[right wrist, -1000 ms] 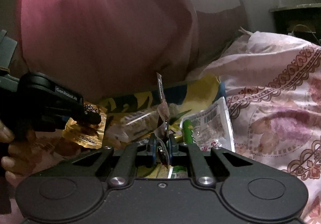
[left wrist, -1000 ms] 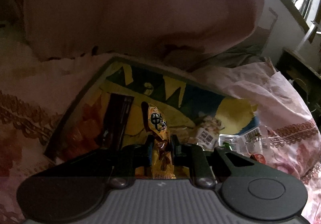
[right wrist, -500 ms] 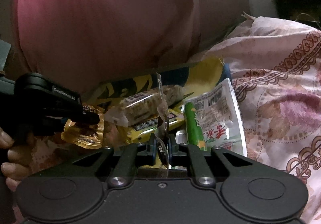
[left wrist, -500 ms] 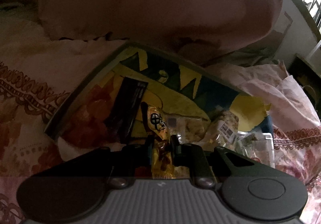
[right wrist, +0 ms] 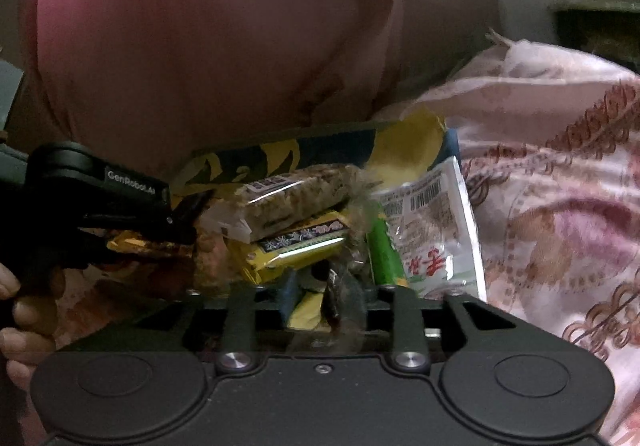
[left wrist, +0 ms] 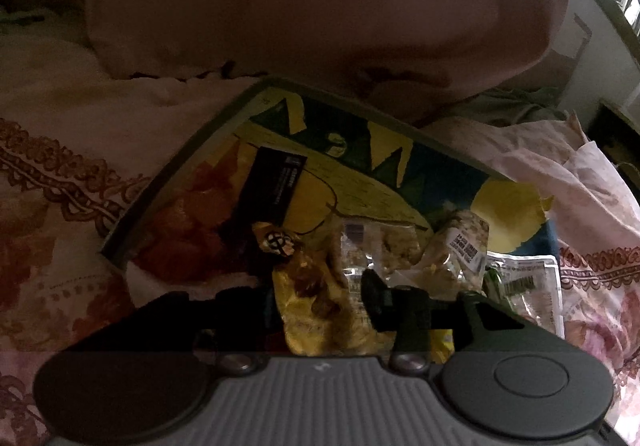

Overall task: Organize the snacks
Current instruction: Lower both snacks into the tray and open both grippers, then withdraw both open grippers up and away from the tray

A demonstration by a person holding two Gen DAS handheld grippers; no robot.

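Note:
A large yellow and blue chip bag [left wrist: 360,182] lies flat on the bed; it also shows in the right wrist view [right wrist: 332,142]. Small snacks are piled on its near end. My left gripper [left wrist: 320,294] is open, with a yellow snack packet [left wrist: 316,306] lying loose between its spread fingers. My right gripper [right wrist: 326,286] is open too; a small clear wrapper [right wrist: 340,294] blurs between its fingers. A cereal bar [right wrist: 292,198] sits on a yellow bar [right wrist: 296,246]. A white and green packet [right wrist: 432,238] lies to the right.
The person's pink shirt [right wrist: 200,38] fills the space behind the pile. The floral bed sheet [right wrist: 560,206] spreads to the right and to the left [left wrist: 60,186]. My left gripper body [right wrist: 100,206] reaches in from the left in the right wrist view.
Both grippers have opened and dropped lower over the pile. The yellow packet has been let go by the left gripper and the clear wrapper by the right.

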